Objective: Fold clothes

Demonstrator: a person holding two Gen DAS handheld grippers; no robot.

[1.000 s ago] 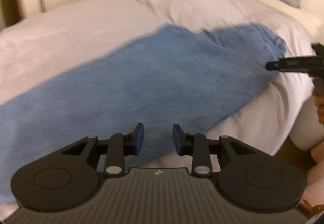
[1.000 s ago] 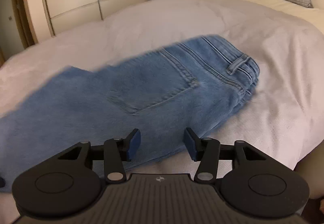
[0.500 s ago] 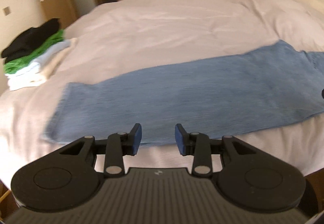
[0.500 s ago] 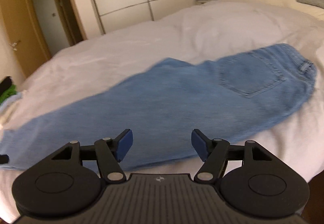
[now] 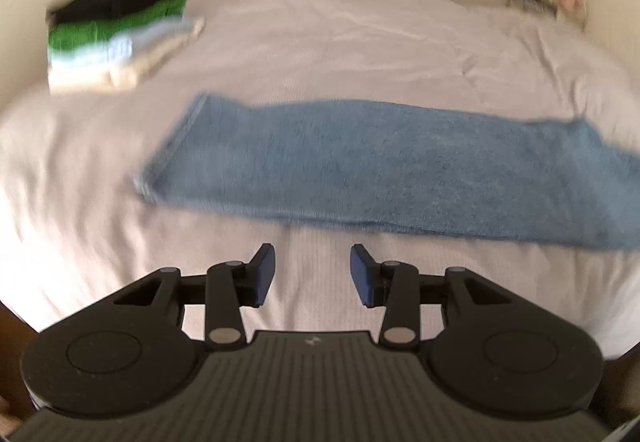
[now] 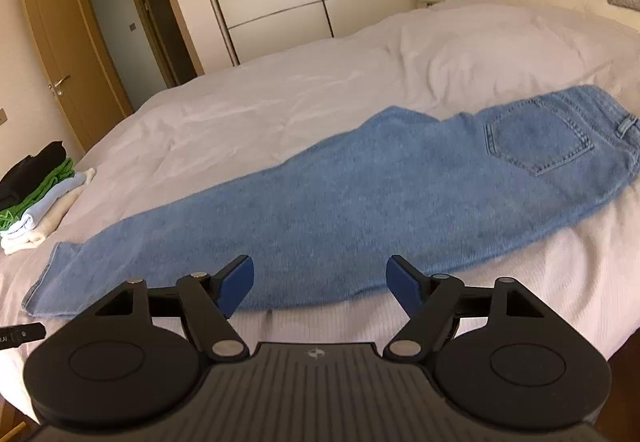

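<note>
The left tool has swung from the waist end of the jeans toward the leg hem, bringing the clothes stack into its view, and now hangs over bare bed just short of the denim. The right tool has pulled back and its jaws have spread wider, the whole jeans now showing.

The left wrist view is smeared by motion: the clothes stack shows only as bands of black, green, pale blue and cream, and the jeans lose all stitching, their waist end cut off by the right edge. In the right wrist view the left gripper shows only as a dark tip at the left edge, its jaws hidden.
</note>
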